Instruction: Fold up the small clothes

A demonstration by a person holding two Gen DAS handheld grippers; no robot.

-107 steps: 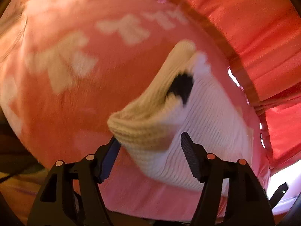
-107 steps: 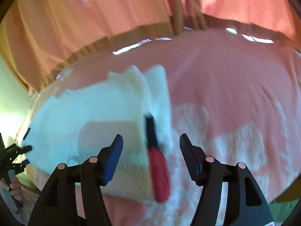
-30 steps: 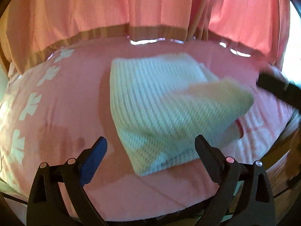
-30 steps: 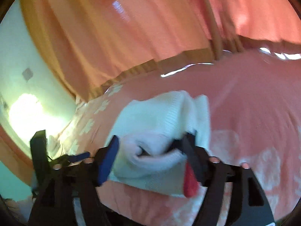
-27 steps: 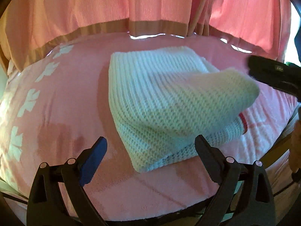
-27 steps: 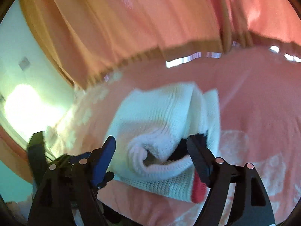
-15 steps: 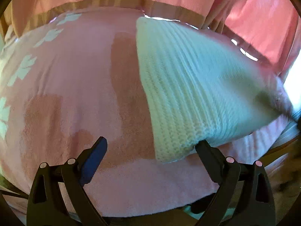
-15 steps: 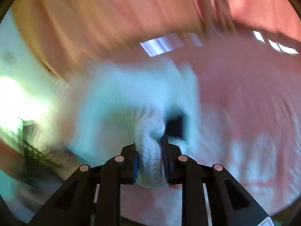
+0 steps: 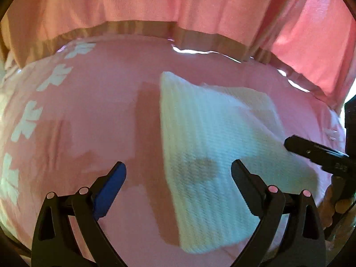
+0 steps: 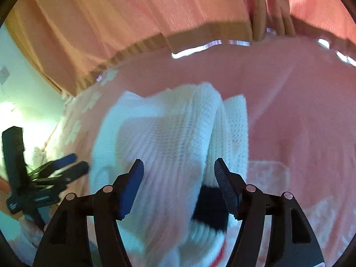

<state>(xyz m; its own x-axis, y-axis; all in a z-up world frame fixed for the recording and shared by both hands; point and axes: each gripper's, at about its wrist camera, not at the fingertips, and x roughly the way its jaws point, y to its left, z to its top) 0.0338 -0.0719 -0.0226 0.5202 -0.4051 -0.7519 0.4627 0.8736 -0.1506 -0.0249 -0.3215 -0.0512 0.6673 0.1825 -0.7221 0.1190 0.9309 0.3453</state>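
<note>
A white knitted garment [image 9: 213, 146] lies folded on a pink patterned blanket [image 9: 89, 102]. My left gripper [image 9: 178, 173] is open and empty, just in front of the garment's near left edge. My right gripper [image 10: 178, 171] is open, its jaws apart over the garment [image 10: 169, 138], which shows a black patch [image 10: 211, 209] and a red trim near the right finger. The right gripper also shows in the left wrist view [image 9: 316, 153] at the garment's right side. The left gripper also shows in the right wrist view [image 10: 44, 178] at the far left.
Pink curtains [image 9: 178, 4] with a tan hem hang close behind the blanket. A pale green wall [image 10: 20, 93] is at the left in the right wrist view. The blanket's near edge drops off below both grippers.
My right gripper was shut on a fold of the garment half a second ago and has opened. The garment now lies flatter. My left gripper has pulled back a little.
</note>
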